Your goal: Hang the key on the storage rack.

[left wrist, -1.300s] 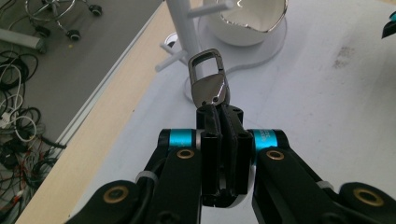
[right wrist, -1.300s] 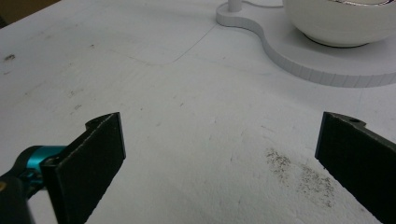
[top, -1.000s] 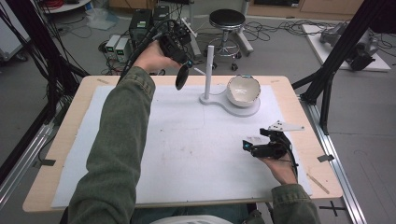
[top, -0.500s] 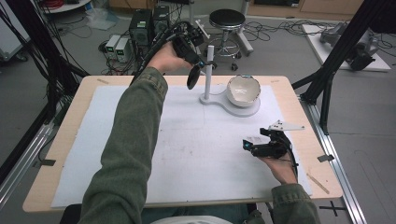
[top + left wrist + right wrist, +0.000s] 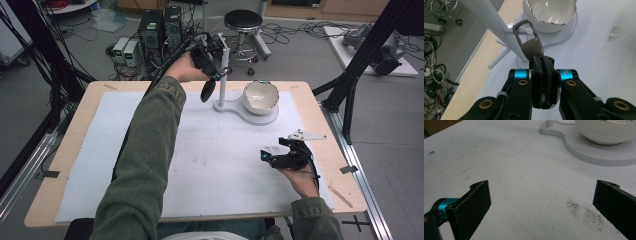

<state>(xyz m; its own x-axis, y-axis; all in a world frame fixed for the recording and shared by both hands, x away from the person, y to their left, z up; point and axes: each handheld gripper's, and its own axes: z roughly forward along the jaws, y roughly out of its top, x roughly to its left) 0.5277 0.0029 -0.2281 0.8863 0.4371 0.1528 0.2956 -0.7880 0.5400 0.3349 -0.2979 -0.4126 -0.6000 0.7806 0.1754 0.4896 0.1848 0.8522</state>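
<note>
Left claw (image 5: 541, 60) clenched on a dark spoon-like tool (image 5: 532, 46), gripping just below its head; wire loop (image 5: 524, 31) at the handle end sits at a peg (image 5: 522, 31) of the white stand (image 5: 491, 20), can't tell if it's hooked on. Looks light, stiff, thin, likely to pivot in the pads, so hold near the head looks right. Right claw (image 5: 541, 202) released, resting low over the worktop (image 5: 150, 150). White bowl (image 5: 260, 96) sits on the stand base, probably fragile
</note>
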